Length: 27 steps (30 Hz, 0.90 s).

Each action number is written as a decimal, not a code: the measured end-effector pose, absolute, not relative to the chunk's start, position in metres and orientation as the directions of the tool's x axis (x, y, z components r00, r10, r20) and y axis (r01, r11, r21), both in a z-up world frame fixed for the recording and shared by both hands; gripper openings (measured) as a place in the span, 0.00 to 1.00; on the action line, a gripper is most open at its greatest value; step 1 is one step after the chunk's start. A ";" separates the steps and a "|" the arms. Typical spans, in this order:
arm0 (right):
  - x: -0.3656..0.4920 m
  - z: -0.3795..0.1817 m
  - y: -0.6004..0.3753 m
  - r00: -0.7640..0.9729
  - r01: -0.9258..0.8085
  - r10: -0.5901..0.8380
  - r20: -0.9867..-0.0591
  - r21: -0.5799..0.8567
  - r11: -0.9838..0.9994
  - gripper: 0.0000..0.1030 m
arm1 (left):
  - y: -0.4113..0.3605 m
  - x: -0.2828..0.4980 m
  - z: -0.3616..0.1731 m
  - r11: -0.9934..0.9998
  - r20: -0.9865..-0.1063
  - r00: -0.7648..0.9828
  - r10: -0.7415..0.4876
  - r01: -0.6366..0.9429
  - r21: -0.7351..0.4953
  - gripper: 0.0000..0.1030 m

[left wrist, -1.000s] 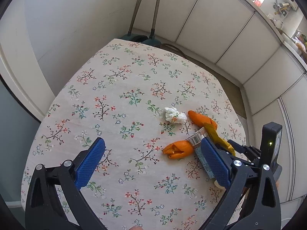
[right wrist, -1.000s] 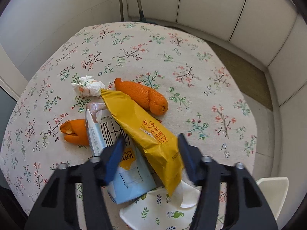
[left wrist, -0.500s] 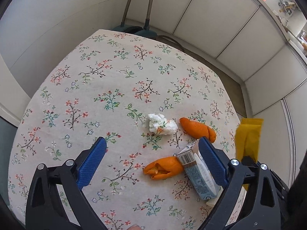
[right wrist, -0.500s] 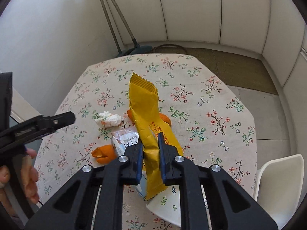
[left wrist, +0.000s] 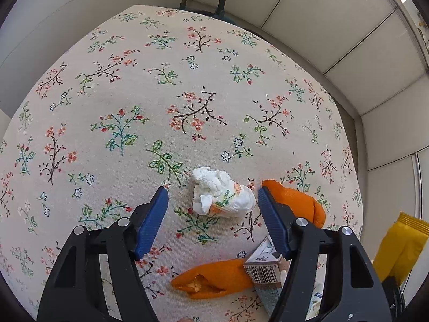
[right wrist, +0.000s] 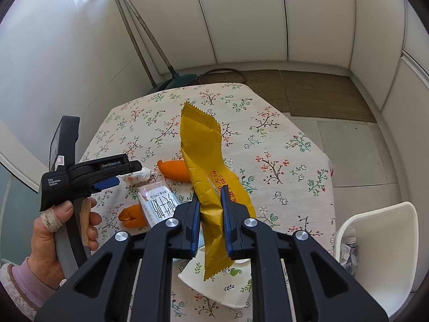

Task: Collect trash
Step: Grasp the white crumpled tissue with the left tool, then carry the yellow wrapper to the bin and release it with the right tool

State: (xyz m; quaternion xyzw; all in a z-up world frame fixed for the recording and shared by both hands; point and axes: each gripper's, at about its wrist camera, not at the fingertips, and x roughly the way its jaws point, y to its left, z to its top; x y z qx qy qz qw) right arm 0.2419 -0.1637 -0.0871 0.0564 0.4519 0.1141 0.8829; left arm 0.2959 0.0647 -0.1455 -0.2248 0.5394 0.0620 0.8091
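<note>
My right gripper (right wrist: 210, 201) is shut on a yellow snack wrapper (right wrist: 206, 161) and holds it up above the table; the wrapper also shows at the right edge of the left wrist view (left wrist: 402, 247). My left gripper (left wrist: 213, 200) is open, low over the floral tablecloth (left wrist: 134, 94), its blue pads on either side of a crumpled white tissue (left wrist: 222, 197). It shows in the right wrist view (right wrist: 107, 177) too. Two orange peels (left wrist: 295, 204) (left wrist: 214, 279) and a small carton (left wrist: 265, 271) lie close by.
A flattened paper cup (right wrist: 222, 284) lies at the table's near edge. A white bin (right wrist: 380, 244) stands at the right beside the table. Broom handles (right wrist: 139, 35) lean in the far corner. A mat (right wrist: 308, 91) covers the floor beyond.
My right gripper shut on the yellow wrapper and lifted it off the table. My left gripper moved forward and down until its pads flank the tissue.
</note>
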 end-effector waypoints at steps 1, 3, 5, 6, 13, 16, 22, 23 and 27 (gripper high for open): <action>0.242 -0.087 -0.163 0.565 -0.152 0.252 -0.785 0.201 0.968 0.14 | 0.063 0.298 -0.147 0.895 -0.902 0.409 -0.138 -0.339 -0.291 0.62; 0.241 -0.087 -0.163 0.564 -0.157 0.254 -0.786 0.201 0.967 0.14 | 0.060 0.301 -0.150 0.900 -0.906 0.400 -0.137 -0.331 -0.282 0.55; 0.242 -0.088 -0.162 0.560 -0.161 0.255 -0.788 0.199 0.967 0.14 | 0.055 0.302 -0.156 0.910 -0.912 0.388 -0.132 -0.318 -0.267 0.50; 0.242 -0.088 -0.162 0.559 -0.161 0.254 -0.789 0.197 0.967 0.14 | 0.053 0.302 -0.156 0.915 -0.912 0.393 -0.120 -0.312 -0.255 0.47; 0.242 -0.089 -0.161 0.555 -0.162 0.254 -0.792 0.197 0.967 0.14 | 0.050 0.299 -0.148 0.928 -0.895 0.428 -0.127 -0.268 -0.260 0.35; 0.242 -0.087 -0.161 0.560 -0.163 0.251 -0.790 0.192 0.968 0.14 | 0.051 0.293 -0.140 0.927 -0.885 0.447 -0.131 -0.262 -0.269 0.35; 0.238 -0.082 -0.162 0.575 -0.161 0.249 -0.780 0.190 0.968 0.14 | 0.045 0.281 -0.107 0.934 -0.847 0.514 -0.134 -0.221 -0.282 0.35; 0.236 -0.080 -0.163 0.579 -0.161 0.248 -0.777 0.189 0.969 0.14 | 0.042 0.279 -0.101 0.936 -0.839 0.527 -0.136 -0.210 -0.283 0.35; 0.229 -0.072 -0.165 0.598 -0.160 0.241 -0.765 0.181 0.970 0.14 | 0.033 0.268 -0.079 0.944 -0.811 0.569 -0.139 -0.172 -0.283 0.35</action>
